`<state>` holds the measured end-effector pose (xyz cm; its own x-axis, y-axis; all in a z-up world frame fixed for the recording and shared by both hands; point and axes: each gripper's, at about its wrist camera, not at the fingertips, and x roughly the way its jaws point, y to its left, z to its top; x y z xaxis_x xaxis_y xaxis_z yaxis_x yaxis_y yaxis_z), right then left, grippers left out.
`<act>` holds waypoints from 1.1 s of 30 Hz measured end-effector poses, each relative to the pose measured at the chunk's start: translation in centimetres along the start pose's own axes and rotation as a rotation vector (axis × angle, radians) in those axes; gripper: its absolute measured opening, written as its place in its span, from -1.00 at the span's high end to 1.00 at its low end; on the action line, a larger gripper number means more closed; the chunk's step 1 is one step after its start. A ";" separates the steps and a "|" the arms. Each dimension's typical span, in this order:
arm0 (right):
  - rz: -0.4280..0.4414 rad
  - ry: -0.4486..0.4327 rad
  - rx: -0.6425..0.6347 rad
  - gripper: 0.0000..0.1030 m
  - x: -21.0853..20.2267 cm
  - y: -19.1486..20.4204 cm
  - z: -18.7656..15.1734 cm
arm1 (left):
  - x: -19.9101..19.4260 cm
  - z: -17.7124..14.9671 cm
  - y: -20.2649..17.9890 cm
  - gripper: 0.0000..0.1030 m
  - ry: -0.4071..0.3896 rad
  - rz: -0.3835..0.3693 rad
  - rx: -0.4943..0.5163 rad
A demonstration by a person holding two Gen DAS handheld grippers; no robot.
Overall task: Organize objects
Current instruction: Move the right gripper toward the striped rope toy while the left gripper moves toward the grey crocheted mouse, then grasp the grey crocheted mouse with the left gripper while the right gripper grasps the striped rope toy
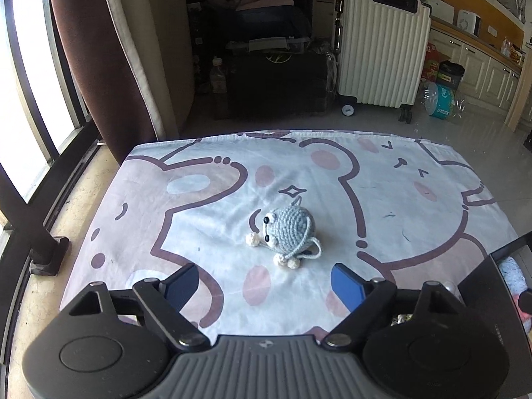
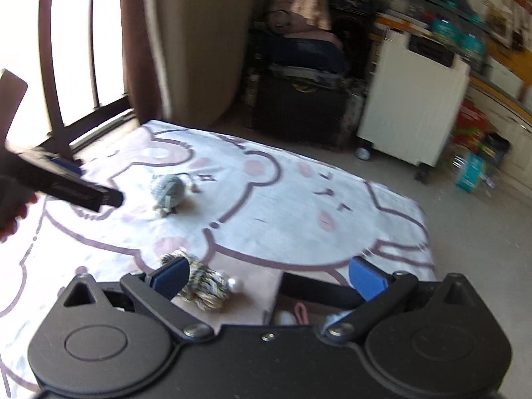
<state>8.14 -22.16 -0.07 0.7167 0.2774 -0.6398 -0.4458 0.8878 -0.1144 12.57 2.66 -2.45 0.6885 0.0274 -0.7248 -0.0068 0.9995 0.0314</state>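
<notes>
A grey-blue crocheted toy (image 1: 286, 231) with black eyes, cream feet and a loop cord lies on the cartoon-print cloth (image 1: 186, 226). My left gripper (image 1: 266, 286) is open and empty, just short of the toy, with the toy ahead between its blue pads. In the right wrist view the toy (image 2: 168, 193) is at the far left. My right gripper (image 2: 269, 279) is open and empty. A braided rope scrunchie (image 2: 207, 287) with a pearl lies just past its left finger. A dark box (image 2: 311, 294) holding small items sits under its right finger.
The left gripper's body (image 2: 66, 184) reaches in from the left of the right wrist view. A white suitcase (image 1: 382, 56), a dark trunk (image 1: 279, 83), a curtain (image 1: 99, 50) and bottles stand beyond the cloth. A window rail runs along the left.
</notes>
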 end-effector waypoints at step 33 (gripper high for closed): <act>0.479 0.369 -0.393 -0.21 13.8 2.9 0.9 | 12.4 2.7 0.3 -0.33 0.056 -0.224 0.129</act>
<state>17.24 -15.39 -8.58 0.1975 0.3994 -0.8952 -0.8753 0.4830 0.0224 23.07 3.20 -9.55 0.6215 -0.1897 -0.7601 0.2364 0.9704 -0.0489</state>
